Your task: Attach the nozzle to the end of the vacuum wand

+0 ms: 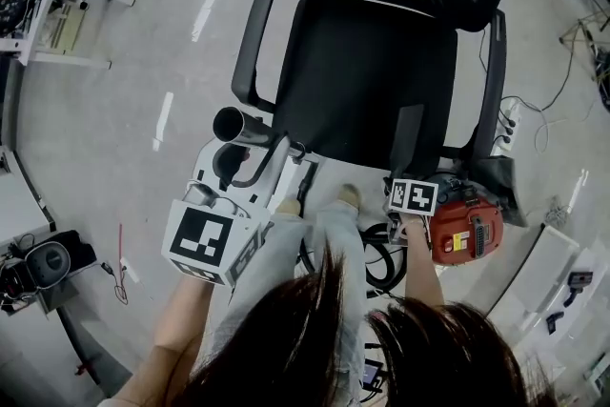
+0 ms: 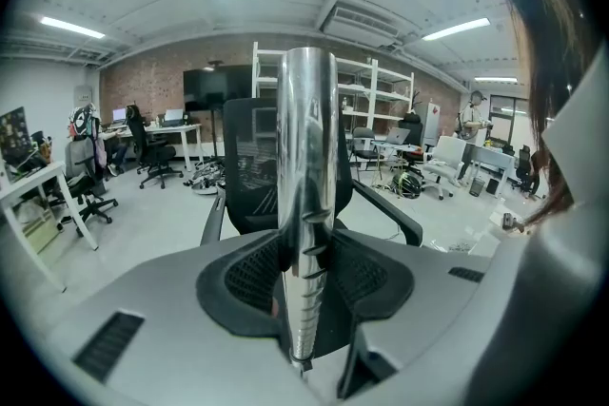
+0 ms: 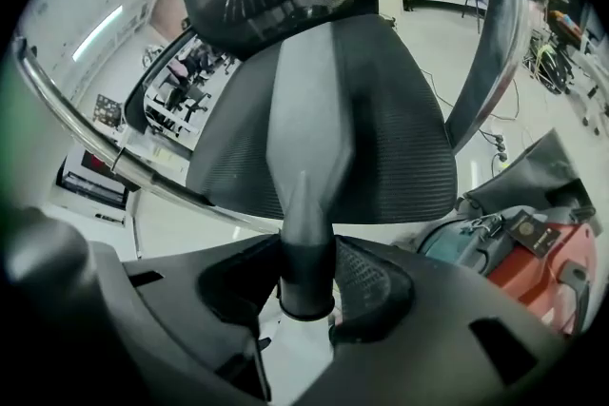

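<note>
In the left gripper view a chrome vacuum wand [image 2: 309,157] stands upright between the jaws of my left gripper [image 2: 304,285], which is shut on it. From the head view the wand's open round end [image 1: 233,125] points away from me, beside the chair's left armrest, with the left gripper [image 1: 240,174] below it. My right gripper [image 3: 306,288] is shut on the round collar of a grey flat-tipped nozzle [image 3: 304,157]. The nozzle [image 1: 410,136] hangs over the chair seat's right side, above the right gripper [image 1: 411,174]. The wand [image 3: 90,140] and the nozzle are well apart.
A black mesh office chair [image 1: 372,81] fills the middle, straight ahead. A red vacuum cleaner body [image 1: 467,226] sits on the floor by my right hand, with a black hose [image 1: 381,260] coiled by my feet. Desks and clutter [image 1: 52,10] stand at the far left.
</note>
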Motion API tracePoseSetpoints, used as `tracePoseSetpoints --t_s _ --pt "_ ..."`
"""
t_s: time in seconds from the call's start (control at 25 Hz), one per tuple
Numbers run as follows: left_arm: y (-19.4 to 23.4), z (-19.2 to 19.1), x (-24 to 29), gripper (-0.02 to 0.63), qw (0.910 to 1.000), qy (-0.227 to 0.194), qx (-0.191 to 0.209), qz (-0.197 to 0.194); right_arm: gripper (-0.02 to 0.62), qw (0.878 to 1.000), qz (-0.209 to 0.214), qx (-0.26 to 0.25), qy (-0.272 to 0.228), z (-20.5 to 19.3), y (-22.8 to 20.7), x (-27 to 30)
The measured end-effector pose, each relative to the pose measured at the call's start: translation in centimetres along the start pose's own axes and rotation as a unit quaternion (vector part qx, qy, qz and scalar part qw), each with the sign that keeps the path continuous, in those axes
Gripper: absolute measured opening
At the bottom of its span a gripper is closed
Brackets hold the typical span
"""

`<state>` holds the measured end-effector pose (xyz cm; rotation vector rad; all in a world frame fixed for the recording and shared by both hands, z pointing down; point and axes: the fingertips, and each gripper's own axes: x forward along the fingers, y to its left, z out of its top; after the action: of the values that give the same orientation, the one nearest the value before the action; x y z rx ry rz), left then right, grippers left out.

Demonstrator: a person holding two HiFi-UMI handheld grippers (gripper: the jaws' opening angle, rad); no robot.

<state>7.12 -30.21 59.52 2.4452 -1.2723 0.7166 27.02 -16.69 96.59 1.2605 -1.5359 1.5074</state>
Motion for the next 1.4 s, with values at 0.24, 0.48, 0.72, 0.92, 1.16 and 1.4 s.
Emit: tracePoseSetpoints --t_s 0.24,0.48,0.72,0.92,1.16,1.4 --pt "-0.1 0.1 -0.5 0.158 0.9999 0.011 0.006 -0.01 0.178 0.999 0.011 0.024 -0.021 0.9 1.5 -2.5" --pt "-0.4 0.4 -1.3 0.158 0.9998 0.017 0.005 -0.014 0.178 0.998 0.026 0.04 -0.049 1.7 4.1 -5.6" --pt "-1.0 0.5 -2.1 0.158 0.9994 0.024 0.011 -0.02 0.178 0.994 0.042 0.06 -0.081 2.3 6.8 -9.2" --pt "-1.9 0.5 -2.9 0.158 0.999 0.03 0.019 -0.028 0.178 0.991 0.055 0.07 -0.102 2.2 9.0 -12.3" --pt "-2.9 0.4 -3.9 0.158 0.9983 0.039 0.026 -0.035 0.178 0.99 0.054 0.037 -0.123 3.1 11.4 -15.6" --pt "-3.4 -0.3 -5.2 0.158 0.9979 0.046 0.019 -0.042 0.178 0.987 0.061 0.017 -0.149 4.1 14.1 -18.9"
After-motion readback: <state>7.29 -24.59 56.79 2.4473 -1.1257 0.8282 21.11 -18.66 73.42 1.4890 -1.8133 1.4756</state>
